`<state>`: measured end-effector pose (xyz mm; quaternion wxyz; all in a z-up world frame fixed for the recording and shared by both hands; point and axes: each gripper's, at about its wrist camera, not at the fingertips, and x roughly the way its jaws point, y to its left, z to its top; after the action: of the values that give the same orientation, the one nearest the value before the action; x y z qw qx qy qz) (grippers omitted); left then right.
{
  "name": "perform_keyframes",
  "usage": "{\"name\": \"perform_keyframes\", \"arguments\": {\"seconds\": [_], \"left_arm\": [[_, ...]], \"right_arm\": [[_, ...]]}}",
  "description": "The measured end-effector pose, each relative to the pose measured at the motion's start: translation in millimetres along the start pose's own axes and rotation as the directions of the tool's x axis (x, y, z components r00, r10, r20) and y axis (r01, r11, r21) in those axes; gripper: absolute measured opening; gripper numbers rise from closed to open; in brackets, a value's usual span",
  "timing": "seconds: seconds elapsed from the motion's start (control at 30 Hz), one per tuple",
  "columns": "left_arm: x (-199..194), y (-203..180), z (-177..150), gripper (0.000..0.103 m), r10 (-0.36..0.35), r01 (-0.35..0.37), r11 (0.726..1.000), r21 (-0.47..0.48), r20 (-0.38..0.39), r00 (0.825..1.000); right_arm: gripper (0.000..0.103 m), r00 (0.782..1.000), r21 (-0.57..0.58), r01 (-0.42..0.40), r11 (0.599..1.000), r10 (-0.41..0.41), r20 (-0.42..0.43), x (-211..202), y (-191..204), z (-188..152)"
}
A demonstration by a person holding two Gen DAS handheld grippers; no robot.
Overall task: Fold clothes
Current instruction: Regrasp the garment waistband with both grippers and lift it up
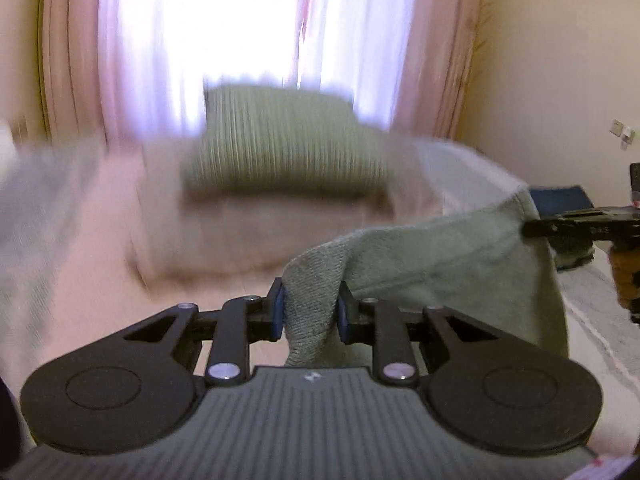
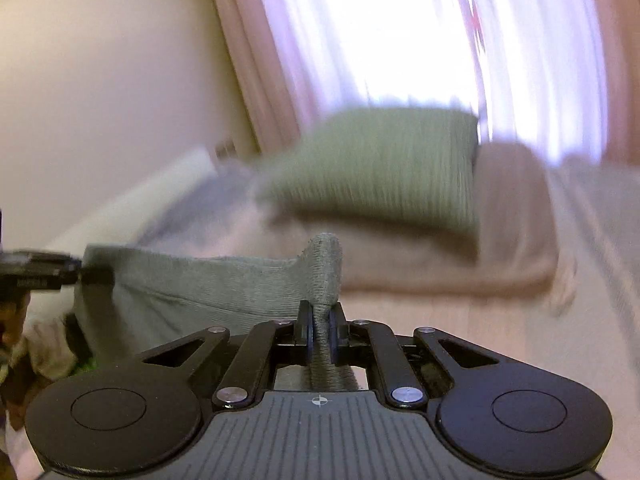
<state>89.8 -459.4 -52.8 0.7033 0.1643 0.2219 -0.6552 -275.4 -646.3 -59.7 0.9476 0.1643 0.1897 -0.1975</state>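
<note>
Left gripper (image 1: pixel 310 314) and right gripper (image 2: pixel 320 336) each have jaws closed on an edge of the grey-green knitted garment (image 1: pixel 440 256), stretched between them above the pink-covered bed (image 1: pixel 120 280). Judged best practice: keep both ends level and taut, lowering evenly onto the near bed, short of the far green ribbed pillow (image 1: pixel 280 140).

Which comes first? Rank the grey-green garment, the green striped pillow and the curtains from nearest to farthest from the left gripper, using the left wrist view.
1. grey-green garment, clamped in the left gripper.
2. green striped pillow, ahead on the bed.
3. curtains, behind the pillow.
</note>
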Motion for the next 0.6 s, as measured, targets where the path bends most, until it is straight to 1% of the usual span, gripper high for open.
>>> {"name": "perform_keyframes", "arguments": {"seconds": [0.07, 0.1, 0.17, 0.2, 0.3, 0.37, 0.4, 0.5, 0.6], "left_arm": [[-41.3, -5.2, 33.1, 0.020, 0.000, -0.003, 0.999, 0.047, 0.070, 0.998], [-63.5, -8.8, 47.0, 0.020, 0.002, -0.009, 0.997, 0.072, 0.104, 0.995], [-108.7, -14.9, 67.8, 0.020, -0.005, -0.013, 0.994, 0.108, 0.165, 0.986], [-129.8, -17.4, 73.0, 0.020, -0.011, -0.014, 0.992, 0.128, 0.193, 0.981], [-195.9, -22.5, 75.8, 0.020, -0.045, -0.002, 0.985, 0.171, 0.269, 0.962], [-237.1, -22.2, 69.8, 0.020, -0.080, 0.024, 0.984, 0.178, 0.313, 0.947], [-258.2, -21.2, 66.6, 0.020, -0.101, 0.043, 0.983, 0.180, 0.332, 0.938], [-317.7, -20.5, 58.7, 0.019, -0.148, 0.081, 0.979, 0.188, 0.379, 0.914], [-374.2, -22.9, 61.7, 0.019, -0.185, 0.096, 0.970, 0.224, 0.420, 0.889]], "right_arm": [[0.003, 0.996, -0.002, 0.004, 1.000, -0.004, 0.090, -40.1, 27.5, 22.0], [0.003, 0.990, -0.010, 0.014, 1.000, -0.012, 0.140, -63.7, 46.3, 32.6], [0.003, 0.977, -0.024, 0.041, 0.999, -0.035, 0.211, -99.8, 79.8, 44.5], [0.003, 0.967, -0.028, 0.059, 0.998, -0.050, 0.250, -122.1, 101.5, 48.1], [0.003, 0.939, -0.059, 0.139, 0.989, -0.112, 0.326, -176.7, 160.8, 45.6], [0.003, 0.914, -0.051, 0.187, 0.981, -0.155, 0.374, -213.4, 201.3, 39.5], [0.003, 0.898, -0.046, 0.215, 0.976, -0.179, 0.401, -233.8, 224.3, 35.9], [0.003, 0.860, -0.040, 0.259, 0.965, -0.212, 0.464, -285.2, 280.5, 34.8], [0.003, 0.833, -0.049, 0.279, 0.959, -0.216, 0.510, -333.7, 326.2, 42.4]]}}
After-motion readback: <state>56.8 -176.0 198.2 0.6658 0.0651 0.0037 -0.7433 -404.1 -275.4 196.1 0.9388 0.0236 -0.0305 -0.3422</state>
